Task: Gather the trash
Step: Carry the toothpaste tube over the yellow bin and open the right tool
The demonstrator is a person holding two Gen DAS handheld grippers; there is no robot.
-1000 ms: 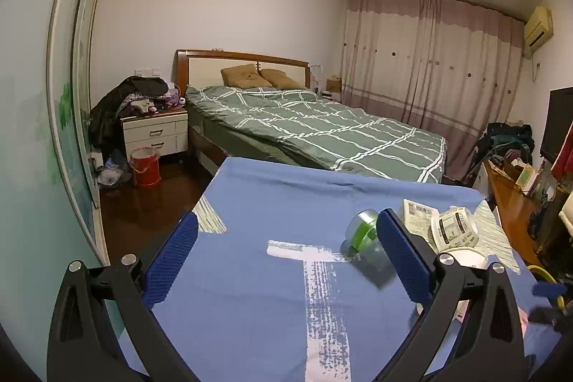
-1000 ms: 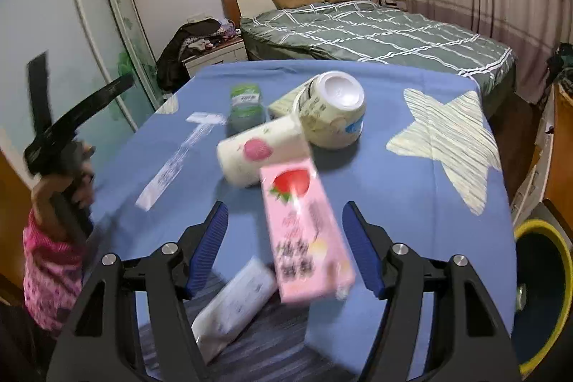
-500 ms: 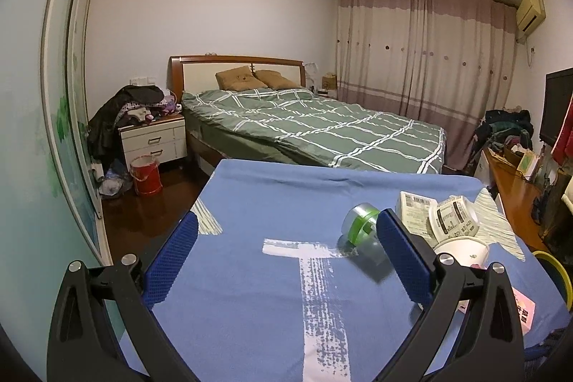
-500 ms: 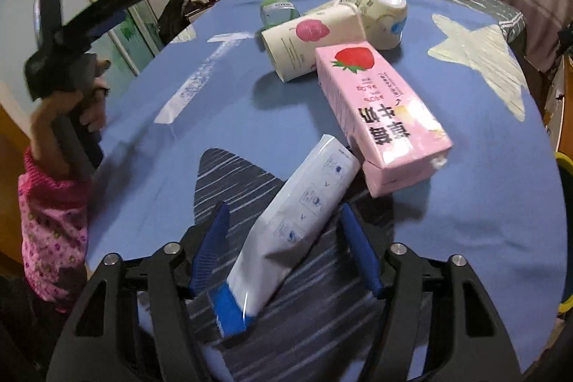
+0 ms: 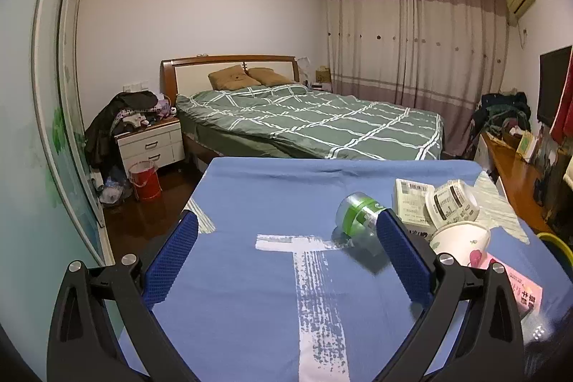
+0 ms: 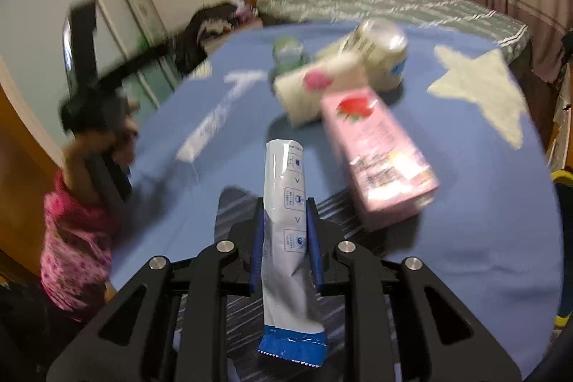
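Observation:
A white pouch with a blue end (image 6: 283, 167) stands between the blue pads of my right gripper (image 6: 285, 206). The jaws are closing and the pads press on its sides. Beyond it on the blue tablecloth (image 6: 465, 238) lie a pink strawberry carton (image 6: 379, 156), a paper cup (image 6: 318, 88), a round white tub (image 6: 379, 52) and a green-labelled bottle (image 6: 288, 54). My left gripper (image 5: 286, 221) hangs open over the cloth with nothing between its pads. The bottle (image 5: 358, 217) lies just beyond its right pad.
A yellow-rimmed bin (image 5: 557, 242) stands off the table's right side. A white box (image 5: 410, 203) lies behind the tub (image 5: 453, 203) and the cup (image 5: 460, 238). A bed, a nightstand and a red bucket (image 5: 145, 179) are farther back. A pink-sleeved arm (image 6: 71, 228) holds the left gripper.
My right gripper came down around the white pouch and closed onto it; the pouch now points straight ahead between the pads. The left gripper stays open and has rolled slightly.

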